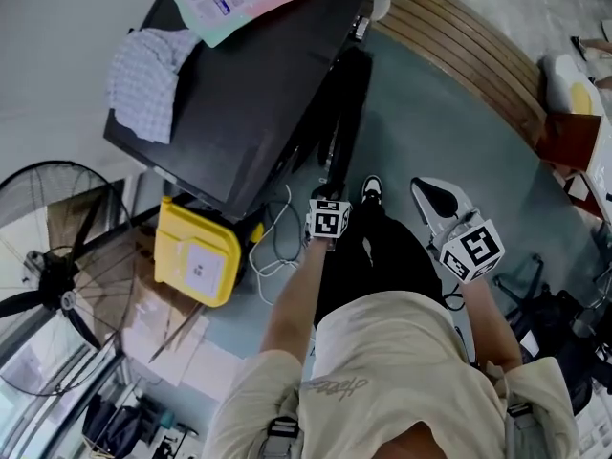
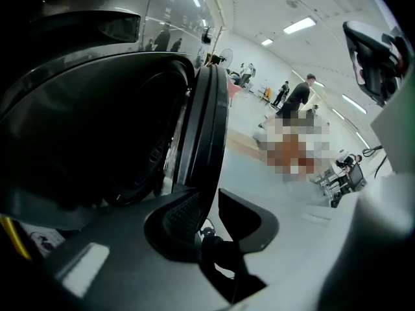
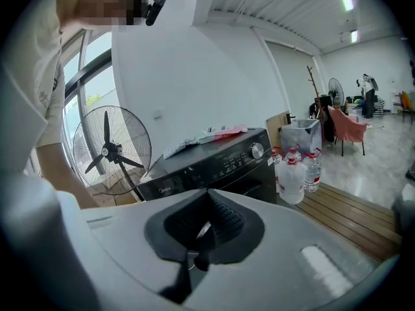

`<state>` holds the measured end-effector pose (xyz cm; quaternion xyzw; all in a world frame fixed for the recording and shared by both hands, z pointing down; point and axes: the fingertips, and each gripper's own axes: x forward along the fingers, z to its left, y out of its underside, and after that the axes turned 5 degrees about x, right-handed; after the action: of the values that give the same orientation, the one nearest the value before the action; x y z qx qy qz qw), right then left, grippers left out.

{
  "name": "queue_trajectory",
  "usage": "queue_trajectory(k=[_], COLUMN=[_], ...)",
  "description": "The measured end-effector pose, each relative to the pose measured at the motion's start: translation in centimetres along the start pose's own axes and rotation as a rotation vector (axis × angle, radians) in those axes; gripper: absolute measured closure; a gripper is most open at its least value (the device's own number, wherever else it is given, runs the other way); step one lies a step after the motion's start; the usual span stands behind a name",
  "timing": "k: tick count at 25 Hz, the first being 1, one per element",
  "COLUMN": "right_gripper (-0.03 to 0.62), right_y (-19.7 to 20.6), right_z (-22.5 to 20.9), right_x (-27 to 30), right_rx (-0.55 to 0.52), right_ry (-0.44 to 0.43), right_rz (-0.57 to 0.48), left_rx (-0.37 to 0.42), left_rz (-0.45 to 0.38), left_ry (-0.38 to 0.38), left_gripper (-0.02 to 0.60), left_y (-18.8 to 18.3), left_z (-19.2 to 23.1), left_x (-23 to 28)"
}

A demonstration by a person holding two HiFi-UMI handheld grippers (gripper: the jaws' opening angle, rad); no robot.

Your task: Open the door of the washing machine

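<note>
Lettering (image 3: 163,186) on the washing machine (image 3: 220,164) possibly reads Midea, barely legible.

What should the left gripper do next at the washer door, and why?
Probably swing the door wider with the left gripper: the door's rim sits between its jaws, and the door looks only partly open from the washing machine. The right gripper is shut on nothing, away from the door.

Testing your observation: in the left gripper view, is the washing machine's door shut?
No, the door stands swung away from the dark drum opening.
</note>
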<state>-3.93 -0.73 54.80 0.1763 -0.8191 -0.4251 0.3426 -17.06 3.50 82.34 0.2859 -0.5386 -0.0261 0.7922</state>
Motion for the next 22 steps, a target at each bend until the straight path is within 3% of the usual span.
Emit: queue_trajectory(k=[3, 6, 9, 15, 22], right_gripper=[0.592, 0.592, 0.592, 0.592, 0.592], right_y=[0.3, 0.3, 0.1, 0.7, 1.8], right_z=[0.4, 1.0, 1.8, 1.9, 1.3], right_x=[-0.6, -1.0, -1.5, -3.2, -6.1], right_rx=[0.028, 0.038, 0.047, 0.058, 0.057], right_ry=[0.030, 0.063, 0.091, 0.167, 0.273], right_rz=[-0.028, -0.055, -0.086, -0.105, -0.107], left_rx=[0.076, 0.137, 0.171, 0.231, 0.285], left_rz=[0.012, -0.004, -0.039, -0.058, -0.052], left_ry=[0.062, 0.095, 0.074, 0.070, 0.106], left_gripper=[0.460, 0.475, 0.569, 0.569, 0.569], left_y=[0.1, -0.2, -1.7, -4.9, -6.3], left_z=[-1.8, -2.7, -1.6, 0.1, -0.9], left_x=[0.1, -0.9, -2.5, -2.3, -0.3])
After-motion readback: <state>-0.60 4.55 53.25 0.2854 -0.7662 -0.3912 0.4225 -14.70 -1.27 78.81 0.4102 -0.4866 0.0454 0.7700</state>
